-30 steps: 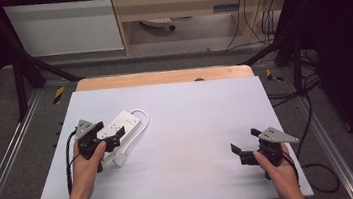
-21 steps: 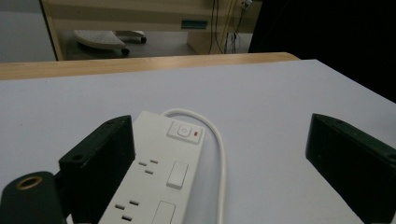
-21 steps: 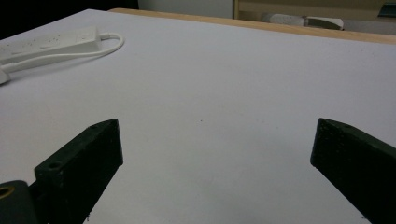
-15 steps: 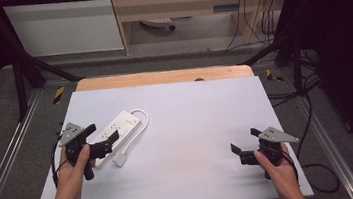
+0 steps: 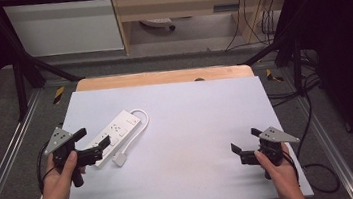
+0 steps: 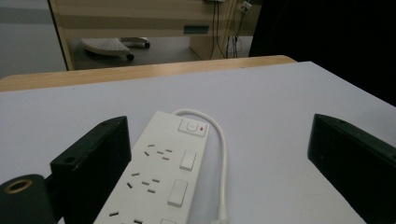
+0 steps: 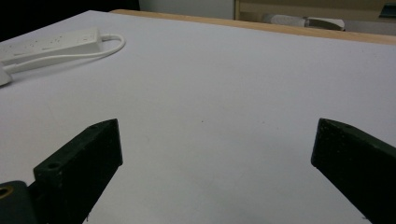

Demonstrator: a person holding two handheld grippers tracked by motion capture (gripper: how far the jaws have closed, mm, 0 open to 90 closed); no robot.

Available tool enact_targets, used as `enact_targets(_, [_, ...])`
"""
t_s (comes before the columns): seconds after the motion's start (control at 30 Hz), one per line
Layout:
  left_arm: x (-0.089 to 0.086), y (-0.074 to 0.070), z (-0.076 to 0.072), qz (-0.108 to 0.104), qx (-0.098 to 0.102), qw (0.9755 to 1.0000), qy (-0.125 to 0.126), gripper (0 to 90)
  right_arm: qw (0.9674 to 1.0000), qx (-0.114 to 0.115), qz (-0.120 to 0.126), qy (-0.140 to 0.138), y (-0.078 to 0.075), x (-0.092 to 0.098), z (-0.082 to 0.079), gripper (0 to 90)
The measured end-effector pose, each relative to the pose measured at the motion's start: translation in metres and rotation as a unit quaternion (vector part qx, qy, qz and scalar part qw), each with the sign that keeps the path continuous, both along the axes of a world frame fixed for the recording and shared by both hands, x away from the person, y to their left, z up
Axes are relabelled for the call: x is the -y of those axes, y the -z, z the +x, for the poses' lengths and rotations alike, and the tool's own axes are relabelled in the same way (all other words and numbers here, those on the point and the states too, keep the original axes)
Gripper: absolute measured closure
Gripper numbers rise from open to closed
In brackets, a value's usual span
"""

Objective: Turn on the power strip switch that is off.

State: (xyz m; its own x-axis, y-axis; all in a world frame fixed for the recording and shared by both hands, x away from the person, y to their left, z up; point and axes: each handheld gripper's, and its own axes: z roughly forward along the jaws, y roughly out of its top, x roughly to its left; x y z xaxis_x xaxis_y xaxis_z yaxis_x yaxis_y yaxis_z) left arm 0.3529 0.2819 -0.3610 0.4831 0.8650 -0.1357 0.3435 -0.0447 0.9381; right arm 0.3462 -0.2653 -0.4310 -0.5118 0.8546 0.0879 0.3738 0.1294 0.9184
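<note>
White power strip [image 5: 114, 133] now clear of retreated left gripper [image 5: 91, 144]

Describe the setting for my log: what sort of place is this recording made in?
Probably a lab or workshop recording station: a white-topped wooden table inside a black metal frame, loose cables against the far wall, and a white power strip laid out beside the left gripper.

No readable text, labels, brands or numbers on anything.
</note>
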Motion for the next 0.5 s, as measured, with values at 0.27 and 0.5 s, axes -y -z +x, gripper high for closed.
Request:
enact_targets(0.27, [-0.014,0.001,-0.015,0.001,0.006,1.0,-0.006,6.0,1.0,0.0,-0.002,0.0,0.0,0.0,0.0,2.4])
enact_targets(0.5, [-0.024,0.009,-0.027,-0.009,0.007,0.9999,-0.012,6.2,1.0,-0.001,-0.003,0.001,0.001,0.0,0.0,2.4])
